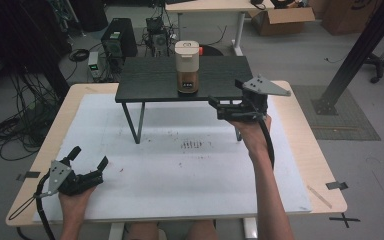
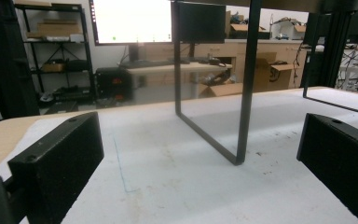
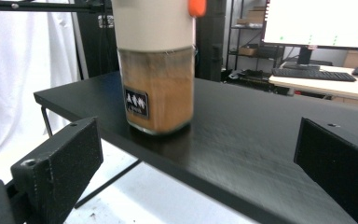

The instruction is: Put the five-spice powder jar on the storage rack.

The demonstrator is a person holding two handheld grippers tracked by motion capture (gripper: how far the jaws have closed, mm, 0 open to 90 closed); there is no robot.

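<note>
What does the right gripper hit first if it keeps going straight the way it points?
Probably the jar on the black shelf: it stands ahead of the open right gripper, slightly left of centre. Depth is unclear; a low path could catch the shelf edge first.

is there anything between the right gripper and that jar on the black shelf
Nothing visible. The right gripper is held at the front edge of the black shelf, open, with the jar ahead of it in the right gripper view. The shelf top between its fingers and the jar is bare.

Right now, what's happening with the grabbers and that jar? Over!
Left gripper open, low on the white mat. Right gripper open, raised beside the black shelf. Jar upright on shelf, untouched. Path clear.
</note>
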